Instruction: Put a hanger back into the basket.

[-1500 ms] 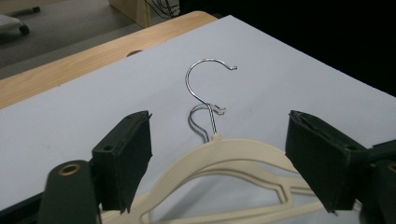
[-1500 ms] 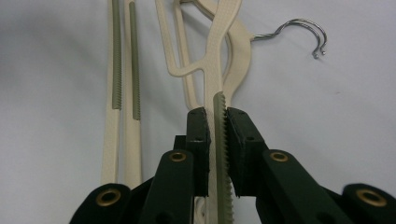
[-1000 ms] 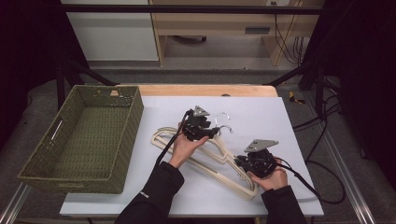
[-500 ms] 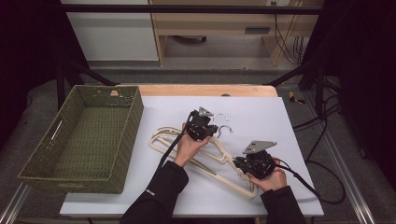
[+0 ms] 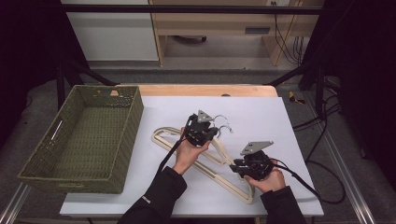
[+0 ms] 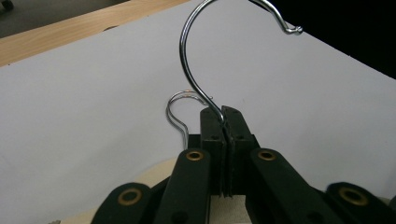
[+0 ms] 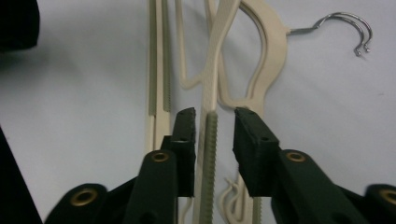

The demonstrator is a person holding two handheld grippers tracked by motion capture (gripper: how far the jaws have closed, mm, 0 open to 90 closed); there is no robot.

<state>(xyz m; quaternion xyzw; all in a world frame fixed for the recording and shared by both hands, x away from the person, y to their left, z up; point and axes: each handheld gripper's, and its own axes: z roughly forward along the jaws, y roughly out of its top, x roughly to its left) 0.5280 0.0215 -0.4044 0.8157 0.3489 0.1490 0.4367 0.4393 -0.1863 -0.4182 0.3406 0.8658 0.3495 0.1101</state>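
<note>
Cream plastic hangers (image 5: 219, 175) lie stacked on the white table (image 5: 261, 112), their metal hooks (image 5: 225, 125) pointing away from me. My left gripper (image 5: 212, 132) is at the hangers' neck. In the left gripper view the left gripper (image 6: 225, 115) is shut on the stem of one wire hook (image 6: 187, 56), with a second hook (image 6: 177, 106) just behind it. My right gripper (image 5: 239, 164) is over the hangers' right arm. In the right gripper view the right gripper (image 7: 214, 125) is open, its jaws on either side of a ridged hanger arm (image 7: 210, 135) without touching it.
A green woven basket (image 5: 136, 116) stands on the table's left side with nothing inside it. A wooden strip (image 5: 201, 89) runs along the table's far edge. Bare white surface lies beyond and to the right of the hooks. Cables trail from both grippers toward me.
The left gripper has shifted slightly right at the hangers' hooks. The right gripper has hardly moved and stays over the hanger arm.
</note>
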